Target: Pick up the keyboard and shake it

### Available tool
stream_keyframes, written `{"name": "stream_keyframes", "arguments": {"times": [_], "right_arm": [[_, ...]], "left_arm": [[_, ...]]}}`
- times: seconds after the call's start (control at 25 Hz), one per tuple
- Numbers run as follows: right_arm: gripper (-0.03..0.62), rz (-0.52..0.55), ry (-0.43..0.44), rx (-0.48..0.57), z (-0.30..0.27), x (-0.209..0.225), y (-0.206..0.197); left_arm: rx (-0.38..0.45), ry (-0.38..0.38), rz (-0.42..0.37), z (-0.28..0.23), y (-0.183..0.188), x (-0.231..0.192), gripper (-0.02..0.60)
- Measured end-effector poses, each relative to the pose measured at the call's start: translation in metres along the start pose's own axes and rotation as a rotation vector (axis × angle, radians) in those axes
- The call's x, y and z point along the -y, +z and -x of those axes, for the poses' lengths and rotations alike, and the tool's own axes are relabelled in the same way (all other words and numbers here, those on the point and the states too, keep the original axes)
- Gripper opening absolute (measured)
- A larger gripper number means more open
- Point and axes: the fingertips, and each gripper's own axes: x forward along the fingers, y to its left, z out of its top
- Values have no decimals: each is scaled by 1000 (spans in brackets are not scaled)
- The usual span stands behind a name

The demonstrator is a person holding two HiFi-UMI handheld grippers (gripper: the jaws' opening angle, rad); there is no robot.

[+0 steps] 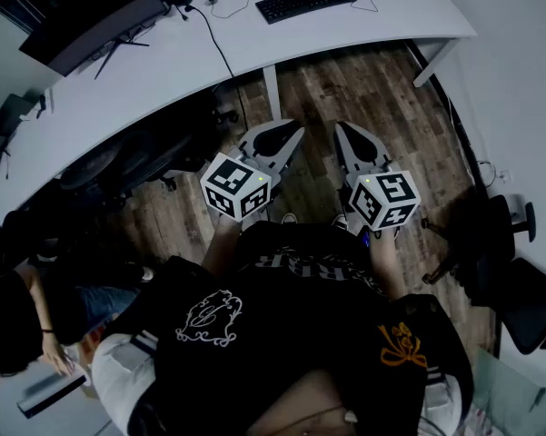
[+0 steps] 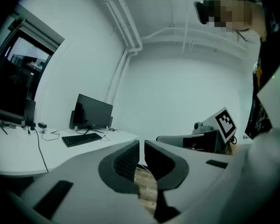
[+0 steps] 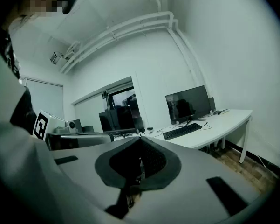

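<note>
At waist height, the left gripper (image 1: 286,133) has its jaws all but together, leaving only a slit with nothing in it. The right gripper (image 1: 345,130) is pressed fully closed and empty. Straight ahead, well apart across the wooden floor (image 1: 363,89), the black keyboard (image 1: 304,1) lies on the white desk (image 1: 163,71). Its long axis runs crosswise to both grippers, and neither looks clearly nearer.

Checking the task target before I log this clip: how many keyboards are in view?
1. The keyboard lies on the white desk ahead, in front of a monitor. Another could be hidden on the desk's dark left end.
</note>
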Motion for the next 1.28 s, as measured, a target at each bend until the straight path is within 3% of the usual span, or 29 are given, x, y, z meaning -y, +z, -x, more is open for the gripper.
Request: {"name": "stream_keyframes", "arguments": {"times": [0.4, 0.68, 0.96, 1.28], "right_arm": [[12, -19, -21, 50, -8, -1, 4], [14, -8, -50, -4, -14, -2, -12], [12, -43, -53, -38, -34, 27, -19], [14, -55, 34, -84, -101, 77, -15]], "left_arm": [[13, -4, 22, 6, 1, -17, 48], [1, 4, 66, 6, -11, -35, 48], [-21, 16, 100, -17, -21, -50, 48], [-42, 106, 124, -66, -24, -102, 48]]}}
